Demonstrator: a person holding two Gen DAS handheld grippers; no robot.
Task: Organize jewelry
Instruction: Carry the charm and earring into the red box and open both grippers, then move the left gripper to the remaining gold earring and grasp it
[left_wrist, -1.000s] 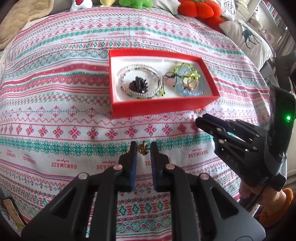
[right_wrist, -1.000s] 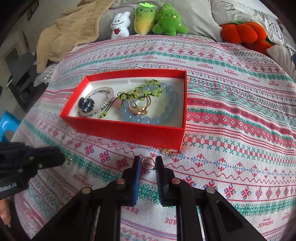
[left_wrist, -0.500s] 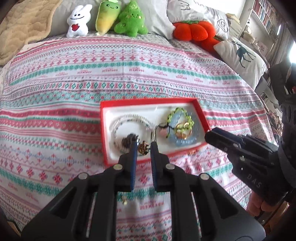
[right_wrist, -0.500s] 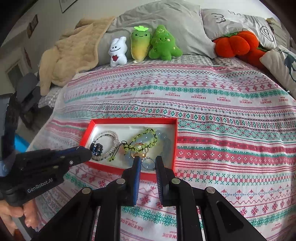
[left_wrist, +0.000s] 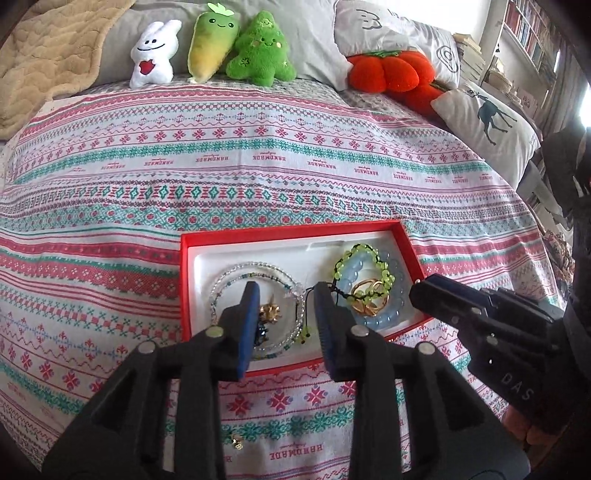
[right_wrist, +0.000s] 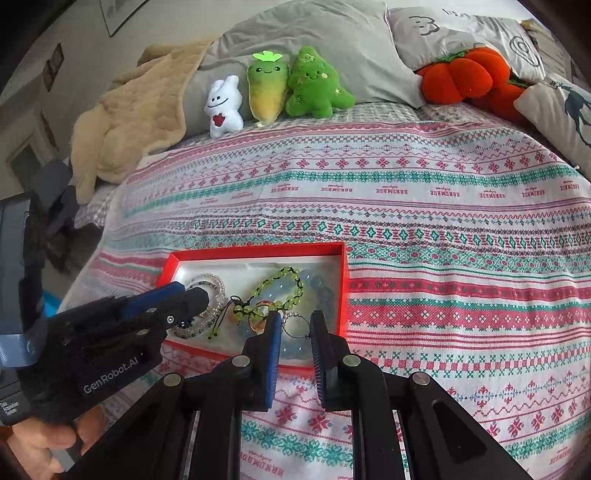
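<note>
A red jewelry box (left_wrist: 288, 230) with a white lining sits on the patterned bedspread; it also shows in the right wrist view (right_wrist: 258, 253). It holds clear bead bracelets (left_wrist: 295, 291), a green bead bracelet (left_wrist: 345, 258), a blue bead bracelet (left_wrist: 391, 317) and gold rings (left_wrist: 365, 299). My left gripper (left_wrist: 284, 295) is open above the box's left part, and a small gold piece (left_wrist: 269, 312) lies in the box below it. My right gripper (right_wrist: 295, 325) is open above the box's right part, with a thin wire ring (right_wrist: 295, 325) between its fingers.
A small gold piece (left_wrist: 236, 440) lies on the bedspread in front of the box. Plush toys (left_wrist: 236, 48), an orange pumpkin cushion (left_wrist: 391, 72), pillows (left_wrist: 487, 125) and a beige blanket (right_wrist: 129, 122) line the far end of the bed.
Both grippers have lifted from the bedspread to over the box and opened. The gold piece has left my left gripper and lies in the box. My right gripper's fingers have parted around the wire ring.
</note>
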